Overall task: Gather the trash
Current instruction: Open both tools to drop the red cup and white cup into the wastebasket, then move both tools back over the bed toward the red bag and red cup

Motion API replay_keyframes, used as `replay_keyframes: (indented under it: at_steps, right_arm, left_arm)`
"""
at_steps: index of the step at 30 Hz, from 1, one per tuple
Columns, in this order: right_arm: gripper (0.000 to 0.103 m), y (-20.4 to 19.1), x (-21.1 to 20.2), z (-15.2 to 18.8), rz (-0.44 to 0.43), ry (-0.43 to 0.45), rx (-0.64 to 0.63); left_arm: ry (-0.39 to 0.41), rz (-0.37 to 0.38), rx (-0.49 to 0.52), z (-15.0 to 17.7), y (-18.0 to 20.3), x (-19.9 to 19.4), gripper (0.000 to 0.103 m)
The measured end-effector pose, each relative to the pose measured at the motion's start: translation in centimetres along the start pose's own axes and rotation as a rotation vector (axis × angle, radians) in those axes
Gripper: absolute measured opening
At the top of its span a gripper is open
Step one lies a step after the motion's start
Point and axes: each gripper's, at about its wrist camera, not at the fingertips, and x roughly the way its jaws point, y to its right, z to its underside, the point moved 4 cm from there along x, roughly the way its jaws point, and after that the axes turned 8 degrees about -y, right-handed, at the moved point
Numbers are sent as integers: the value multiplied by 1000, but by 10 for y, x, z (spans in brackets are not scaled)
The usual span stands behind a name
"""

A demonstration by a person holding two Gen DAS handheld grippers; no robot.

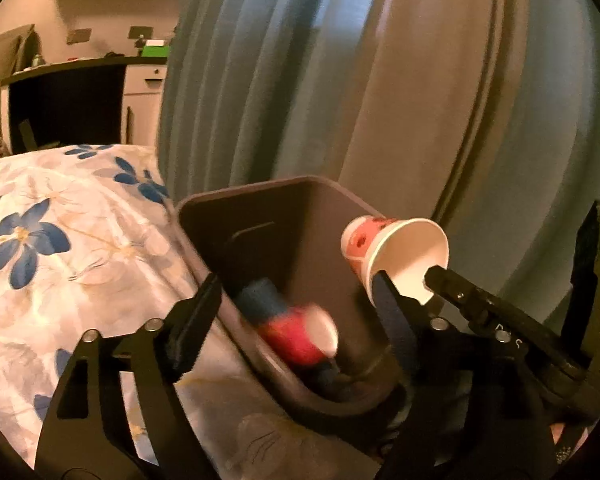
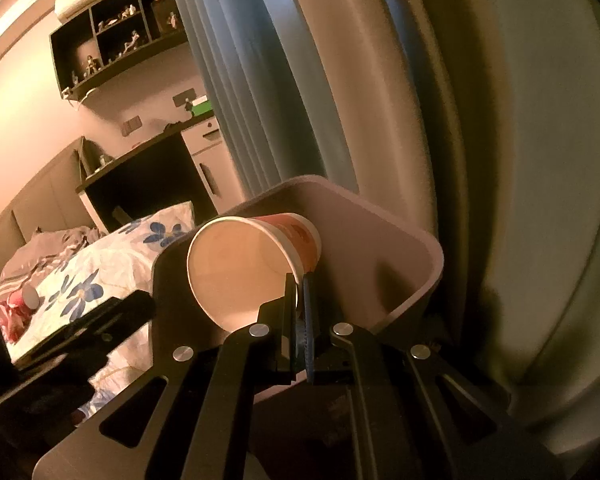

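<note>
A brown plastic bin [image 1: 300,208] sits between my left gripper's fingers [image 1: 196,320], which close on its near walls and hold it tilted over the bed. Inside lie a red paper cup [image 1: 300,336] and a blue object [image 1: 260,300]. My right gripper [image 2: 300,292] is shut on the rim of a red and white paper cup [image 2: 236,272] and holds it on its side over the bin's mouth [image 2: 380,208]. That cup also shows in the left wrist view [image 1: 396,256], with the right gripper [image 1: 408,280] pinching its rim.
A bed with a white and blue flowered cover [image 1: 60,240] lies to the left. Another red cup [image 2: 20,300] lies on the bed. Blue and beige curtains [image 1: 340,80] hang close behind the bin. A dark desk [image 1: 68,100] and wall shelves [image 2: 112,28] stand at the back.
</note>
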Motion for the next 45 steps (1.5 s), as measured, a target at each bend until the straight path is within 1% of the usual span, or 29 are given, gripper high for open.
replay_keyframes:
  at_steps: [2, 4, 5, 6, 8, 10, 11, 13, 14, 15, 17, 19, 20, 22, 26, 30, 33, 37, 41, 45]
  right_arm:
    - [4, -1, 2, 1, 2, -5, -4]
    - [4, -3, 3, 1, 1, -7, -11]
    - [4, -3, 4, 1, 2, -6, -13]
    - [4, -3, 5, 0, 1, -6, -15]
    - [5, -5, 5, 1, -1, -2, -16]
    - [7, -6, 4, 0, -3, 5, -16]
    - [10, -7, 3, 0, 0, 9, -17]
    - [33, -7, 2, -1, 0, 15, -14]
    - [36, -7, 2, -1, -1, 20, -10]
    - [38, -8, 0, -2, 0, 27, -10]
    - [43, -9, -3, -1, 5, 36, -10]
    - [51, -12, -8, -2, -7, 49, -8]
    - [53, -16, -11, -2, -7, 59, -15]
    - [61, -25, -17, -1, -13, 77, -30]
    - [72, -44, -25, 0, -25, 110, -56]
    - [81, -67, -28, 2, -48, 125, -89]
    - [83, -82, -28, 5, -65, 125, -106]
    - [84, -102, -25, 10, -95, 111, -130]
    - [84, -126, -23, 16, -135, 92, -160]
    - [84, -151, -21, 21, -174, 80, -192]
  left_arm:
    - [8, -10, -13, 1, -4, -6, 84]
    - [21, -42, -23, 3, -11, -15, 88]
    - [29, -64, -29, 4, -15, -20, 91]
    - [41, -108, -41, 6, -21, -28, 92]
    - [65, -145, -65, 9, -32, -41, 96]
    - [83, -183, -87, 11, -41, -53, 97]
    - [92, -205, -98, 13, -47, -59, 97]
    - [115, -261, -128, 16, -61, -74, 97]
    - [121, -280, -137, 16, -67, -79, 97]
    - [131, -318, -158, 18, -76, -88, 97]
    - [149, -370, -193, 20, -92, -103, 97]
    - [163, -426, -224, 21, -107, -119, 97]
    - [170, -443, -232, 22, -113, -125, 97]
    - [189, -500, -259, 24, -129, -141, 97]
    - [215, -610, -301, 30, -159, -171, 97]
    - [240, -680, -342, 39, -186, -201, 97]
    - [252, -718, -380, 47, -204, -221, 97]
    - [259, -748, -408, 53, -220, -237, 97]
    - [255, -760, -421, 57, -238, -247, 97]
    - [252, -751, -441, 54, -260, -251, 97]
